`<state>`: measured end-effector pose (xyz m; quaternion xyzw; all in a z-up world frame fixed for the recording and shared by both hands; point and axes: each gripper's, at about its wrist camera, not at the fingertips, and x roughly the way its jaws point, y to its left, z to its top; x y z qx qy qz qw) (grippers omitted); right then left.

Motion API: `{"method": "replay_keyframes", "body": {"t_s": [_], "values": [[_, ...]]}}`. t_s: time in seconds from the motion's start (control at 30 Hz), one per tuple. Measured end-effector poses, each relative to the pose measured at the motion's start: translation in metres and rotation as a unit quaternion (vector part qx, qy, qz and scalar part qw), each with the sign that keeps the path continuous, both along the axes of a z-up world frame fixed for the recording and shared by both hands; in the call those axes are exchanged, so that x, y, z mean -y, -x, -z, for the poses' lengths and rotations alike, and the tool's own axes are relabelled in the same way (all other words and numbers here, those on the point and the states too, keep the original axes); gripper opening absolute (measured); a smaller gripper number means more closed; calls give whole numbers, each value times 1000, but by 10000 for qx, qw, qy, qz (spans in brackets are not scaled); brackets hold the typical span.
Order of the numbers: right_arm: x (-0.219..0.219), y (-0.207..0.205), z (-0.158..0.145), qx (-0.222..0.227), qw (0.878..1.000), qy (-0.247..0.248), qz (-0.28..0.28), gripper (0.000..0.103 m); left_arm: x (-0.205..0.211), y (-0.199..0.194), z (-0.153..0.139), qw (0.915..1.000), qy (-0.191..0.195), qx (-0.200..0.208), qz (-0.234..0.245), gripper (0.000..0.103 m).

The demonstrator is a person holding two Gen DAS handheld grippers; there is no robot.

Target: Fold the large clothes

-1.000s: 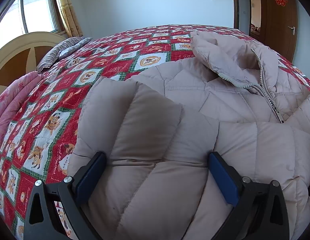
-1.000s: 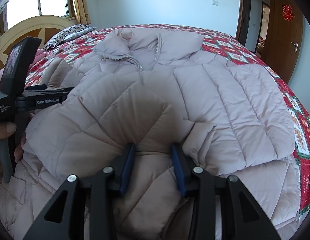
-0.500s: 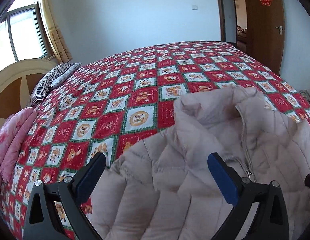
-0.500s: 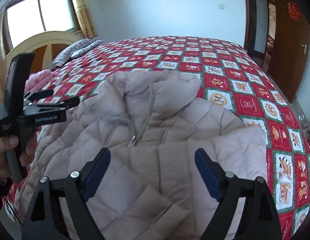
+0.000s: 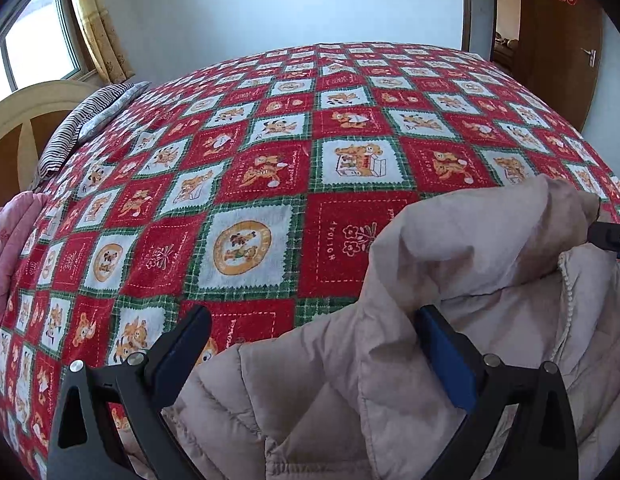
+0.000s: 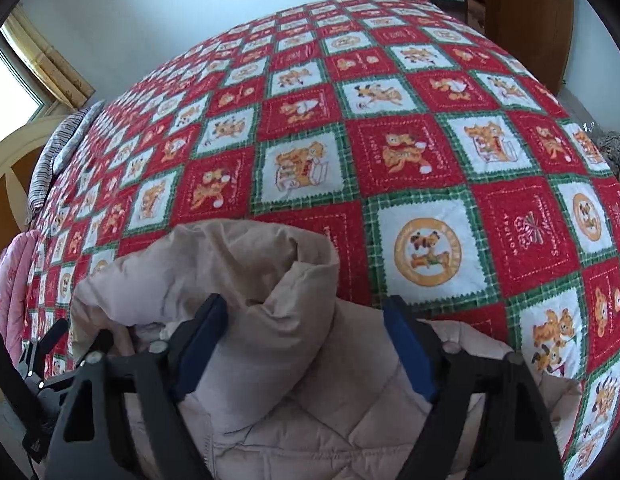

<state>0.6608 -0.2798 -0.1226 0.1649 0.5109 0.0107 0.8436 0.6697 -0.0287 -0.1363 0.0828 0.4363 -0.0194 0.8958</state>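
Note:
A beige quilted puffer jacket [image 5: 449, 320] lies on the bed at the near edge, collar toward the far side. My left gripper [image 5: 313, 344] is open, its fingers straddling the jacket's left shoulder beside the collar. My right gripper [image 6: 306, 340] is open, its fingers either side of the collar's right part [image 6: 270, 276]. The jacket [image 6: 310, 420] fills the lower part of the right wrist view. The left gripper's body shows at the lower left of that view [image 6: 42, 380].
The bed carries a red, green and white cartoon quilt [image 5: 270, 184]. A striped pillow [image 5: 86, 120] and a wooden headboard [image 5: 26, 120] are at the far left. A pink blanket [image 5: 6, 248] lies at the left edge. A wooden door [image 5: 557, 40] stands at the right.
The right gripper let go of the jacket fabric and opened. Both grippers moved forward over the jacket to the collar, so the quilt now fills most of both views.

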Motion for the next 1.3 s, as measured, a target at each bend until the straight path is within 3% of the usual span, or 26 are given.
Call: {"method": "replay_keyframes", "body": {"t_s": [0.03,0.13,0.33,0.57,0.63,0.73,0.87,1.0,1.1,1.17,1.3], "values": [[2,5,3,-54,10000,12,-73,57,-2,1,2,10000,-15,-6,-10,102],[10,27,4,-31,9995,187,-264,40,-8,8,8,10000,10,-31,-17,102],[24,61,20,-128,9958,688,-594,37,-11,20,10,9998,-190,21,-38,102],[10,71,26,199,9854,1373,-988,37,3,51,-62,9914,212,1255,291,102],[9,74,24,206,9830,1479,-1072,37,11,47,-76,9892,257,1413,294,102],[13,81,19,139,9823,1509,-1102,37,27,18,-61,9933,-44,1139,190,102],[20,93,6,219,9831,1492,-1034,38,28,-12,1,9993,-331,164,13,102],[21,100,-30,882,9823,1496,-707,39,20,1,13,9996,-170,190,83,102],[8,93,-48,1321,9848,757,-838,39,17,3,13,9997,-155,182,77,102],[-15,81,-37,1141,9846,433,-1253,39,18,4,17,9997,-180,167,74,102],[-28,67,18,149,9883,614,-1391,35,19,9,17,9995,-245,153,97,102]]}}
